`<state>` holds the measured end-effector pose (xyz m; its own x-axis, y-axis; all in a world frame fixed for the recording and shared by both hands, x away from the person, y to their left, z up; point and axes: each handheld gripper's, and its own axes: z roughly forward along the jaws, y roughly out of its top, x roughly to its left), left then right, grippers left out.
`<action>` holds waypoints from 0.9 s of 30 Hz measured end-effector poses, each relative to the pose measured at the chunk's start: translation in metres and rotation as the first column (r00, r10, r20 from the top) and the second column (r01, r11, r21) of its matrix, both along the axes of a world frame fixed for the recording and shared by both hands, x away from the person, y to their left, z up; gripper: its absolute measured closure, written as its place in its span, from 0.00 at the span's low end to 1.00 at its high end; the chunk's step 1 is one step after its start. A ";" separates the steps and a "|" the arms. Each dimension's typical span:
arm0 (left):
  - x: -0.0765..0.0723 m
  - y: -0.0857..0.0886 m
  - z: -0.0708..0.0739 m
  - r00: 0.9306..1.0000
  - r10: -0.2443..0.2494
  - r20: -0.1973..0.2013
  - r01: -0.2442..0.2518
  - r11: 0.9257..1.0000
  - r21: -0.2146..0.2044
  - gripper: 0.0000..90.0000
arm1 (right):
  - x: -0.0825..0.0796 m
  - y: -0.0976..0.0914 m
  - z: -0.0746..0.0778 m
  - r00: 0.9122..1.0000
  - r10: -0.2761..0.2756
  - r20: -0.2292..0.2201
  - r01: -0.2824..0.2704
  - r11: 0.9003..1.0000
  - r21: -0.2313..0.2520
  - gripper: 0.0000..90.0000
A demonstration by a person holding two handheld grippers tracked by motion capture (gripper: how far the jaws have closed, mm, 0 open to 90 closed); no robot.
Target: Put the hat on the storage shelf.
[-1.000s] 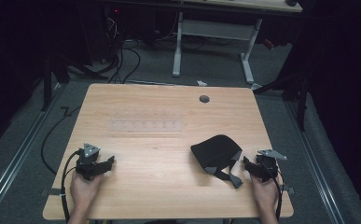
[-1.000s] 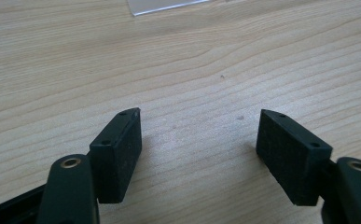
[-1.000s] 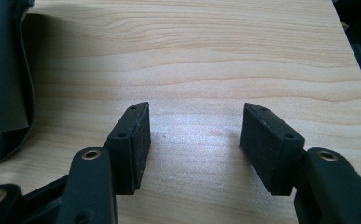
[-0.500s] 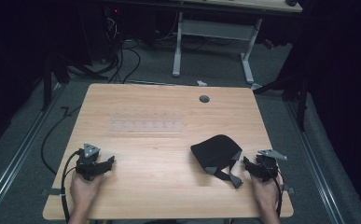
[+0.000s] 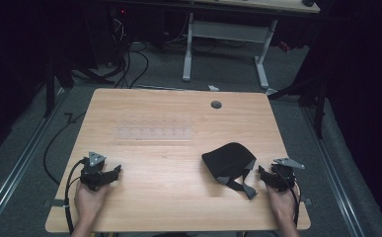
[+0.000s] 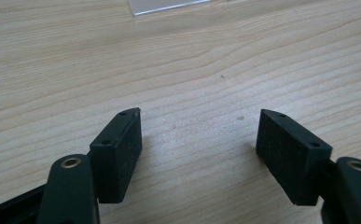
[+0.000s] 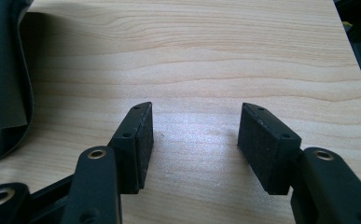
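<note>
A black fabric piece (image 5: pixel 228 158) with grey straps (image 5: pixel 241 183) lies on the wooden table (image 5: pixel 178 197), right of the middle and near the front. My right gripper (image 5: pixel 261 172) rests on the table just right of it, apart from the straps. Its jaws stand open over bare wood (image 7: pixel 194 135) and have just been closing a little with nothing between them; the fabric (image 7: pixel 1 60) shows at the left edge of the right gripper view. My left gripper (image 5: pixel 115 171) lies at the front left, open (image 6: pixel 199 135) over bare wood.
A clear flat plastic strip (image 5: pixel 154 132) lies at the table's middle, and its corner (image 6: pixel 164 5) shows at the top of the left gripper view. A round cable hole (image 5: pixel 216 104) sits near the far edge. Another desk's legs (image 5: pixel 188 44) and floor cables stand beyond.
</note>
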<state>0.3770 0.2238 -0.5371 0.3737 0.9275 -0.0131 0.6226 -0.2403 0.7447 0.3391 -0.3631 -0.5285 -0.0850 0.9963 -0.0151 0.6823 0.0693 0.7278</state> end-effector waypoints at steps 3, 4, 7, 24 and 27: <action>0.000 0.000 0.000 1.000 -0.003 0.000 0.003 1.000 0.000 0.35 | 0.000 -0.001 0.001 1.000 0.002 -0.010 -0.002 1.000 0.000 0.51; 0.000 0.000 0.000 1.000 -0.003 0.000 0.003 1.000 0.000 0.35 | 0.000 -0.002 0.001 1.000 0.011 -0.007 -0.011 1.000 -0.010 0.51; 0.000 0.000 0.000 1.000 -0.002 0.000 0.002 1.000 0.000 0.35 | -0.001 -0.003 0.002 1.000 0.017 -0.015 -0.017 1.000 -0.015 0.52; 0.000 -0.001 0.000 1.000 -0.006 0.002 0.006 1.000 -0.001 0.36 | -0.035 -0.003 0.018 0.994 0.103 0.025 -0.105 0.992 0.064 0.51; 0.000 -0.001 0.000 1.000 -0.006 0.002 0.006 1.000 0.000 0.36 | -0.041 -0.002 0.021 0.991 0.124 0.046 -0.128 0.987 0.095 0.50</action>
